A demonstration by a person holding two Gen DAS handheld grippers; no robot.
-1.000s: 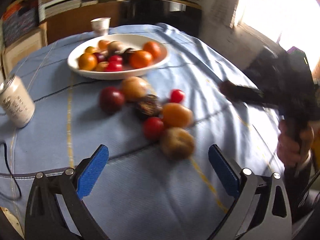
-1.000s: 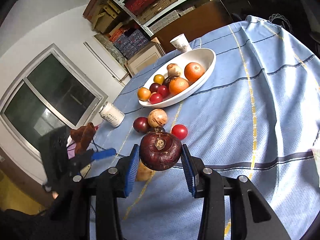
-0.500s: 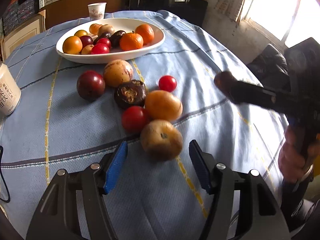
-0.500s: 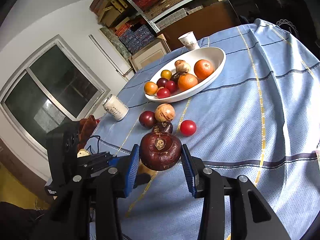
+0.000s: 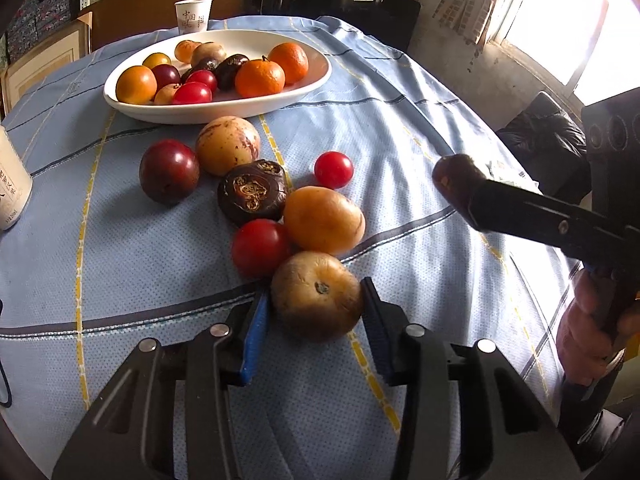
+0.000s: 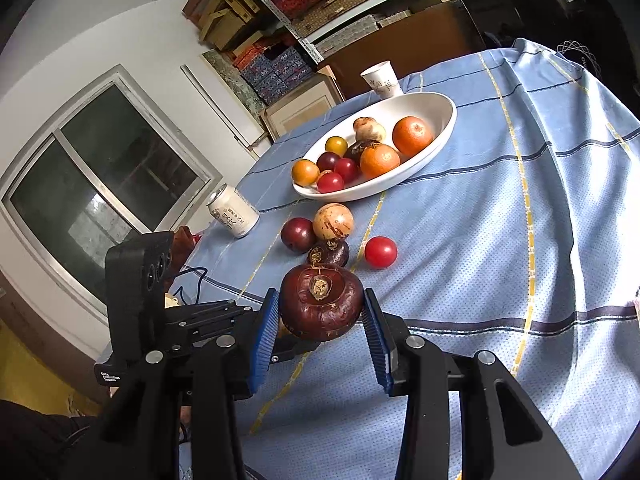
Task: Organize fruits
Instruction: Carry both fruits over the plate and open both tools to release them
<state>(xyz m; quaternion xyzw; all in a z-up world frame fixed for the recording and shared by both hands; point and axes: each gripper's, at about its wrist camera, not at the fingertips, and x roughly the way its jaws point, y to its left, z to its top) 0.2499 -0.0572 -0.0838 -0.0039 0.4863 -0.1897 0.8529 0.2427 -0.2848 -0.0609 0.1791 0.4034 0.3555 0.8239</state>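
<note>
My left gripper (image 5: 314,292) is low over the blue cloth, its jaws closing on a brown round fruit (image 5: 316,300), with both blue pads against its sides. Just beyond lie a red tomato (image 5: 260,246), an orange fruit (image 5: 324,220), a dark wrinkled fruit (image 5: 252,192), a small tomato (image 5: 334,169), a plum (image 5: 169,171) and a tan fruit (image 5: 228,145). The white bowl (image 5: 316,80) holds several fruits. My right gripper (image 6: 320,300) hovers above the table, shut on a dark maroon fruit (image 6: 320,304).
A drink can (image 6: 234,211) stands at the table's left edge and a paper cup (image 5: 193,15) behind the bowl. A black cable (image 6: 192,276) lies near the can. Shelves with boxes line the back wall. A person's hand (image 5: 592,332) grips the right tool.
My left gripper came forward and down to the brown fruit, and its jaws went from wide apart to closed around it. The right gripper kept its fruit and barely moved.
</note>
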